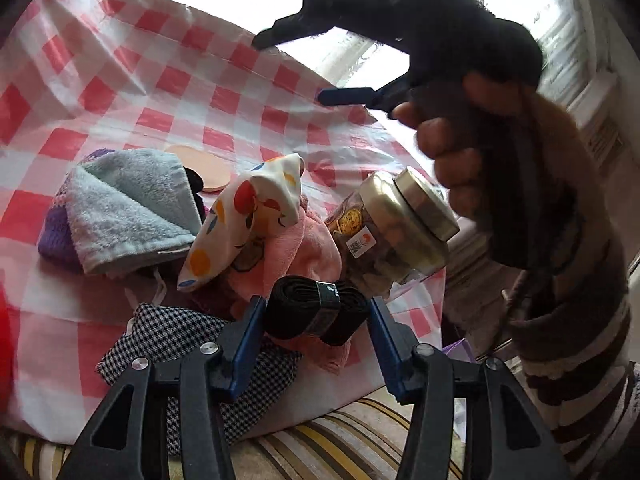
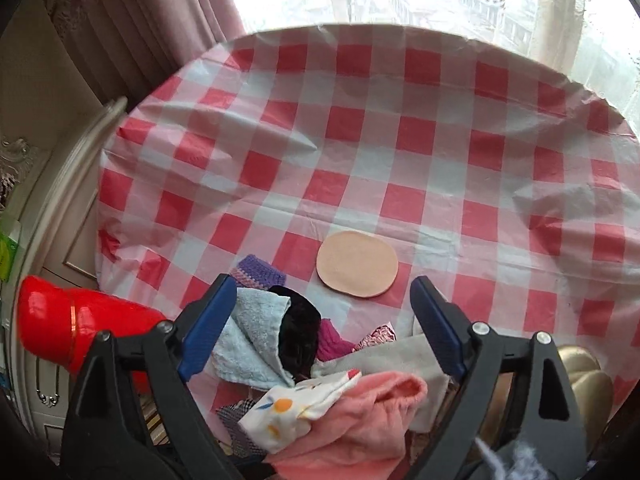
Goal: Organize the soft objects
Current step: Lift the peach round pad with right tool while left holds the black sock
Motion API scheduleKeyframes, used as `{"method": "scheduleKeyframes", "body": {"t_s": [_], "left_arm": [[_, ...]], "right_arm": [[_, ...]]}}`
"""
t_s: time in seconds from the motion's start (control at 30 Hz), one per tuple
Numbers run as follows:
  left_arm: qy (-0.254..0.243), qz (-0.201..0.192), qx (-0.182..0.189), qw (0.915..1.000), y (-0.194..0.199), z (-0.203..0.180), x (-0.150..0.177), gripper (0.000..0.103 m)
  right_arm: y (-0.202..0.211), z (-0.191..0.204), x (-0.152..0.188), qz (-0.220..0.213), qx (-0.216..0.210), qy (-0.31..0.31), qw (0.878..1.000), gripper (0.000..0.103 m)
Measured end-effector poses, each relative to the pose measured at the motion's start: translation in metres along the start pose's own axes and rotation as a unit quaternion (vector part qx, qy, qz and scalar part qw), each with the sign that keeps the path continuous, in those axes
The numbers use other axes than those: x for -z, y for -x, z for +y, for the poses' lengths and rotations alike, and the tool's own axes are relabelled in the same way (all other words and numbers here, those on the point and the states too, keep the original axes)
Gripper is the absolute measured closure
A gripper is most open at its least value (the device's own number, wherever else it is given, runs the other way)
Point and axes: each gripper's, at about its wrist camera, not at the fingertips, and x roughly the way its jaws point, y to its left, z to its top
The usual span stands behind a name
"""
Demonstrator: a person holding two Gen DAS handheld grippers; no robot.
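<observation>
The desk [image 2: 400, 128], under a red-and-white checked plastic cloth, carries everything, and most of its far side lies bare. The soft things sit in one heap at its near edge: a pale blue towel [image 1: 128, 208] folded over something purple, a pink fleece cloth [image 1: 316, 248] in the middle, a white spotted cloth [image 1: 248, 216] draped across the pink one, and a black-and-white houndstooth cloth [image 1: 168, 340] nearest the edge. A glass jar [image 1: 396, 228] with a gold lid lies on its side against the heap. A round peach pad [image 2: 357, 264] rests flat and alone just beyond the pile.

The left claw [image 1: 316, 316] holds a rolled black band [image 1: 316, 312] between its blue pads, the roll's long axis running across from pad to pad; the pads appear to press on its ends, so I read it as gripped, low over the pink cloth. The right claw [image 2: 324, 328] stands wide open and empty, tilted down over the heap, with the blue towel touching or just beside its left pad and the pink cloth under its base.

The coming move likely turns on the right claw: the heap lies directly below and between its pads, while the peach pad lies just ahead of them. The left claw is occupied, so the right is the free one for the next cloth.
</observation>
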Motion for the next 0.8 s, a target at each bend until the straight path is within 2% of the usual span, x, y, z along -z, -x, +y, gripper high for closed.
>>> {"method": "scheduleKeyframes", "body": {"t_s": [0.1,0.13,0.23,0.33,0.47,0.53,0.63,0.8], "left_arm": [[0.044,-0.015,0.009,0.9989,0.019,0.018,0.009,0.050],[0.054,-0.019,0.001,0.9984,0.024,0.023,0.014,0.050],[0.056,-0.036,-0.016,0.9977,0.039,0.027,0.023,0.050],[0.046,-0.054,-0.033,0.9969,0.049,0.024,0.027,0.050],[0.046,-0.062,-0.043,0.9961,0.053,0.025,0.028,0.050],[0.054,-0.063,-0.042,0.9957,0.053,0.029,0.028,0.050],[0.055,-0.066,-0.048,0.9951,0.057,0.032,0.030,0.050],[0.043,-0.079,-0.082,0.9926,0.064,0.026,0.033,0.050]], "right_arm": [[-0.041,-0.005,-0.005,0.036,0.017,-0.005,0.999,0.013],[-0.056,-0.008,-0.007,0.047,0.019,-0.010,0.999,0.013],[-0.095,-0.020,-0.011,0.081,0.034,-0.033,0.996,0.013],[-0.124,-0.025,-0.014,0.105,0.023,-0.043,0.993,0.013],[-0.148,-0.022,-0.012,0.125,0.027,-0.039,0.991,0.011],[-0.158,-0.022,-0.011,0.129,0.030,-0.039,0.990,0.006],[-0.165,-0.020,-0.012,0.122,0.049,-0.026,0.991,0.000],[-0.170,-0.016,-0.007,0.121,0.090,-0.006,0.989,0.000]]}}
